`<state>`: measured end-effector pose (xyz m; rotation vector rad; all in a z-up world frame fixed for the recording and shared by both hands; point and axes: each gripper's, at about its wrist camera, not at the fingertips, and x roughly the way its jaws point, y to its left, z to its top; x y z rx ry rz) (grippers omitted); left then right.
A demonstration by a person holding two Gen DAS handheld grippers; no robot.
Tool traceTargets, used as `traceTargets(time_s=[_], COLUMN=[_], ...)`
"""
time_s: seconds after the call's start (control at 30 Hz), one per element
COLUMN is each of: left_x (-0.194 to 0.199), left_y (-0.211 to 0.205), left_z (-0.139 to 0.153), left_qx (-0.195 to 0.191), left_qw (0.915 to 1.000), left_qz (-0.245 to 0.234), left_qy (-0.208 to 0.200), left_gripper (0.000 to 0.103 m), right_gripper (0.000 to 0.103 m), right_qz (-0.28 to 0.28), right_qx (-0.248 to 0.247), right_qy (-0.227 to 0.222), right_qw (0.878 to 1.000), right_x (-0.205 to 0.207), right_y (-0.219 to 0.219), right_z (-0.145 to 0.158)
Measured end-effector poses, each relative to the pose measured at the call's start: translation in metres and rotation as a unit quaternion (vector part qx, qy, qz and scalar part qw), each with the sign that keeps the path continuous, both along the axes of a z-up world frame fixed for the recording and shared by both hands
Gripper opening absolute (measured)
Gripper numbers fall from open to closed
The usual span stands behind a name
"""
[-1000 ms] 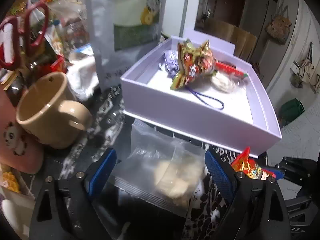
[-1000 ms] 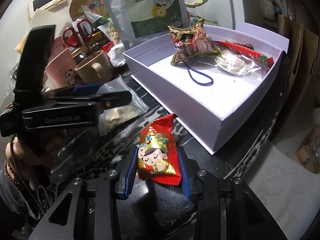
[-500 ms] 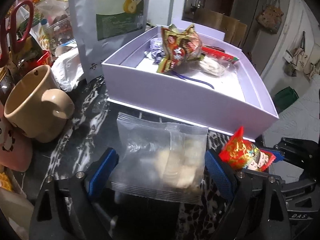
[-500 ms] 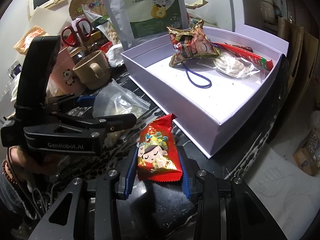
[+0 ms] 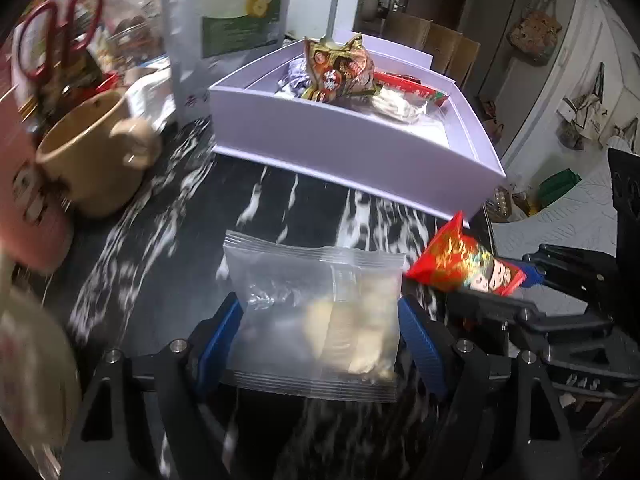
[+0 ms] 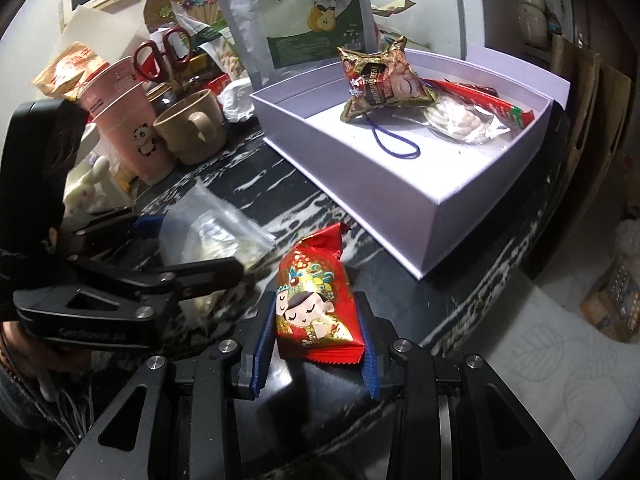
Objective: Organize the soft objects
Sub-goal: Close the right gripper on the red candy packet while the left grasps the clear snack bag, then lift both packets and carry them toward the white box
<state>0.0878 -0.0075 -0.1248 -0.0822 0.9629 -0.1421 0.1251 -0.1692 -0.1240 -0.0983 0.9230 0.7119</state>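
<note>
A clear snack bag (image 5: 320, 320) with pale pieces inside lies between the blue pads of my left gripper (image 5: 320, 336). The jaws are closing and both pads touch the bag's side edges. The right wrist view shows that bag (image 6: 208, 236) crumpled between the left fingers. My right gripper (image 6: 316, 346) is shut on a red cartoon snack packet (image 6: 314, 300), held just above the black marbled table (image 5: 304, 208). The lilac box (image 6: 352, 200) behind holds a gold-brown snack packet (image 6: 380, 76), a clear packet of white pieces (image 6: 456, 118), a red stick packet (image 6: 488, 100) and a blue cord (image 6: 394, 144).
A tan mug (image 6: 192, 128), pink panda cups (image 6: 128, 120), red scissors (image 6: 164, 56) and a tall grey pouch (image 6: 304, 12) crowd the back left. The table's edge runs close on the right, with the floor below.
My left gripper has drawn back from the lilac box, the clear bag coming with it, and its jaws have narrowed onto the bag. The right gripper and red packet have stayed put.
</note>
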Motion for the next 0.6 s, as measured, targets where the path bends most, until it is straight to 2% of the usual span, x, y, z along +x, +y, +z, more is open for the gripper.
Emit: traceTargets(time_s=[0.23, 0.43, 0.5, 0.6], left_x=[-0.043, -0.063, -0.064, -0.062], left_y=[0.009, 0.009, 0.007, -0.006], left_z=[0.001, 0.000, -0.004, -0.010], left_qx=[-0.012, 0.010, 0.013, 0.067], left_qw=[0.9994, 0.9990, 0.9990, 0.9971], left_qz=[0.030, 0.040, 0.037, 0.027], left_qy=[0.008, 0.017, 0.023, 0.023], left_gripper=[0.076, 0.075, 0.081, 0.093], right_gripper=[0.036, 0.036, 0.036, 0.036], right_qz=[0.005, 0.012, 0.015, 0.014], right_qx=[0.004, 0.003, 0.002, 0.003], right_qy=[0.006, 0.006, 0.004, 0.004], right_qw=[1.000, 1.000, 1.000, 1.000], right_x=[-0.017, -0.034, -0.038, -0.040], right_y=[-0.005, -0.004, -0.004, -0.004], right_z=[0.000, 0.000, 0.000, 0.000])
